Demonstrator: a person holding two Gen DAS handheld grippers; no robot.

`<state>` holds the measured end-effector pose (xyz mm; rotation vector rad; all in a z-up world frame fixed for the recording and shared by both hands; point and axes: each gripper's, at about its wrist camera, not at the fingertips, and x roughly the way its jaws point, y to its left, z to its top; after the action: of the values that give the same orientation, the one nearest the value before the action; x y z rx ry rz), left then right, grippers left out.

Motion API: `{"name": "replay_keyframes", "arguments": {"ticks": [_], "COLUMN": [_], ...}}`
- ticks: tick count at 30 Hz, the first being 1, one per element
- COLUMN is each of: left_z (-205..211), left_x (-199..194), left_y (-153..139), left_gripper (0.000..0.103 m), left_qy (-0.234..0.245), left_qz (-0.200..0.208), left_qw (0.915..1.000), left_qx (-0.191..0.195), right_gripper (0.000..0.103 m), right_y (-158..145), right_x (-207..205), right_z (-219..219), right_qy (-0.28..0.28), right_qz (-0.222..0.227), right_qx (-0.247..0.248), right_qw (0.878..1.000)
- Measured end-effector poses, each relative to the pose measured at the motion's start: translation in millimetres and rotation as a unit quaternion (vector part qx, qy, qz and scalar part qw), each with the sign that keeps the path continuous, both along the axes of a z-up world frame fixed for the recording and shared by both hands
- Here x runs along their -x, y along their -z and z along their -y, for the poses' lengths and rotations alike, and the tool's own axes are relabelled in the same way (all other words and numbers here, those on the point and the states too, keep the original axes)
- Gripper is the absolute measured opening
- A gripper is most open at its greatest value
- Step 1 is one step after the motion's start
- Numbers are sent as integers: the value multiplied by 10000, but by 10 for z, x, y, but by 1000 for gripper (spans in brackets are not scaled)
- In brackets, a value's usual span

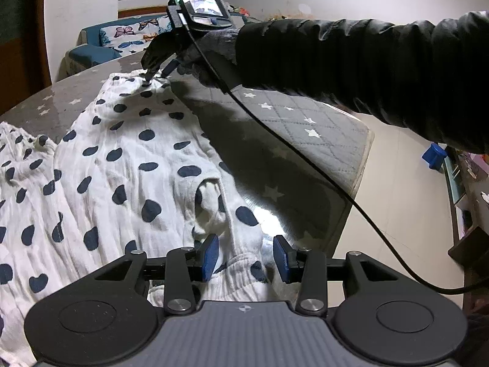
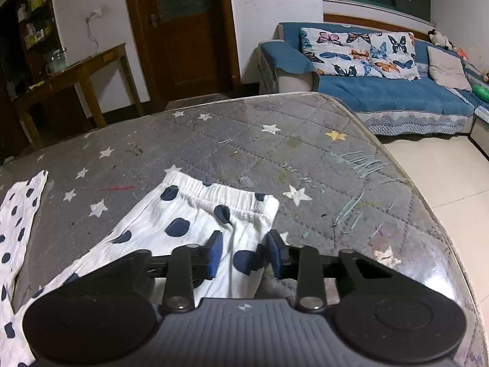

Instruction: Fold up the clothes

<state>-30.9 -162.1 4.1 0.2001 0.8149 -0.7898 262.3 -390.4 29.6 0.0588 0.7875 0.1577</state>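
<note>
White trousers with dark blue dots lie spread on the desk, which carries a grey quilted cover printed with white stars under a glossy clear sheet. In the left wrist view the garment runs from the near edge to the far side, wrinkled and bunched near the middle.

The left tool stands with its blue pads apart, and a gathered cuff of the trousers lies between them; whether a pad touches the cloth cannot be told.

The right tool is likewise spread open, hanging over the right corner of the elastic waistband, with fabric showing between the pads. In the left wrist view the same tool sits at the far end of the garment, its tips down at the waistband, held by a gloved hand in a black padded sleeve. A black cable trails from it across the desk.

A second dotted piece of cloth lies at the left. Beyond the desk stand a blue sofa with butterfly cushions and a brown door.
</note>
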Motion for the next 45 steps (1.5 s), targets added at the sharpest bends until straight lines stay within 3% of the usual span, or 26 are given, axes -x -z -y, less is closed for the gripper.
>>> {"name": "replay_keyframes", "arguments": {"ticks": [4, 13, 16, 17, 31, 38, 45], "left_z": [20, -19, -45, -68, -550, -971, -1516], "left_x": [-19, -58, -66, -70, -26, 58, 217], "left_y": [27, 22, 8, -5, -300, -441, -555], "left_gripper": [39, 19, 14, 13, 11, 11, 10], "left_qy": [-20, -137, -171, -194, -689, -1203, -1842], "left_qz": [-15, -22, -50, -66, 93, 136, 246], "left_qw": [10000, 9999, 9998, 9998, 9950, 9854, 9689], "left_qx": [-68, -65, 2, 56, 721, 1196, 1636], "right_gripper": [26, 28, 8, 7, 2, 2, 1], "right_y": [-5, 31, 22, 8, -387, -764, -1177], "right_x": [3, 9, -6, -8, -34, -81, -130], "right_z": [56, 27, 18, 28, -197, -577, -1393], "right_qy": [54, 129, 112, 146, 355, 261, -165], "right_qz": [22, 129, 111, 102, 300, 505, 843], "right_qx": [-163, -28, 5, -31, -220, -254, -98], "right_qw": [9999, 9998, 9999, 9998, 9987, 9981, 9963]}}
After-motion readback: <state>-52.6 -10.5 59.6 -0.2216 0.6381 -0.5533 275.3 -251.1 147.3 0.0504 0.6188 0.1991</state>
